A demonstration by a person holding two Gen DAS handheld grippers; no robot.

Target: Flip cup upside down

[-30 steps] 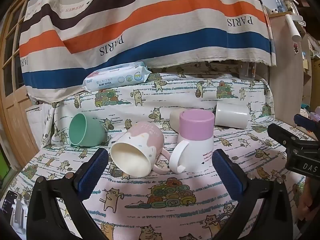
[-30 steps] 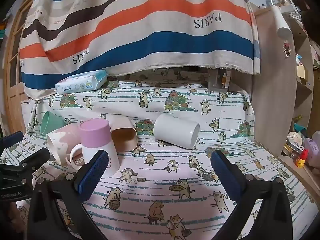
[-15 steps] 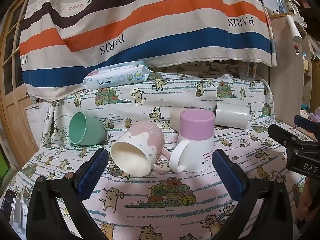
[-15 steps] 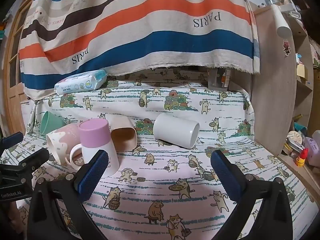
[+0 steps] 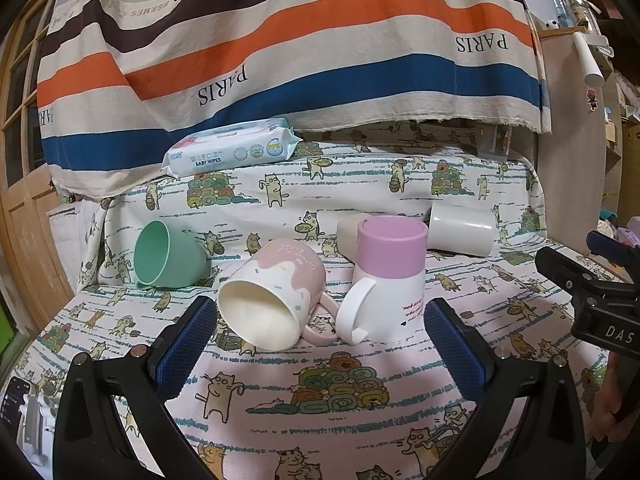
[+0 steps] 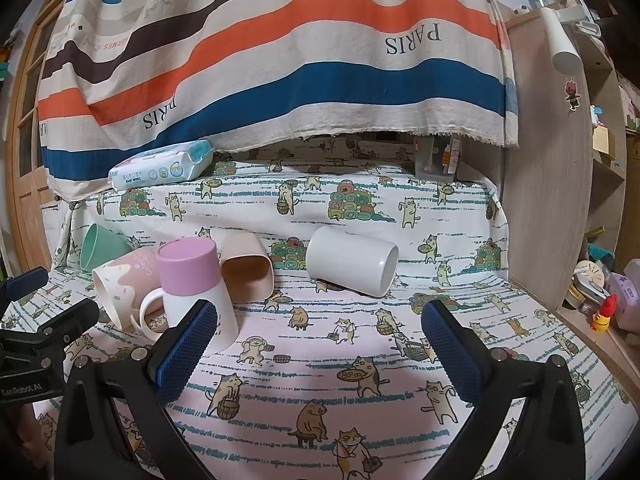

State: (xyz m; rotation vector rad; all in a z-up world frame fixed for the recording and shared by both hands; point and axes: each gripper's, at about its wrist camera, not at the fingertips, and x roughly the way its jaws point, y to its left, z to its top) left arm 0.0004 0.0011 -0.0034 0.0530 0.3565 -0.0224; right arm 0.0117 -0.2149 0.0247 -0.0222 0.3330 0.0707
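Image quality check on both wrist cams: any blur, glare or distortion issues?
Left wrist: sharp, strong fisheye bending, dark corner vignette, soft claw shadow on the cloth. Right wrist: the same curvature and vignette, no blown glare, white cup evenly lit.

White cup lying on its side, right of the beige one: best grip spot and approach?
Grip the white cup across its round wall mid-body, coming from above with the open right gripper. It has no visible handle, and its mouth faces front-right, so the wall is clear.
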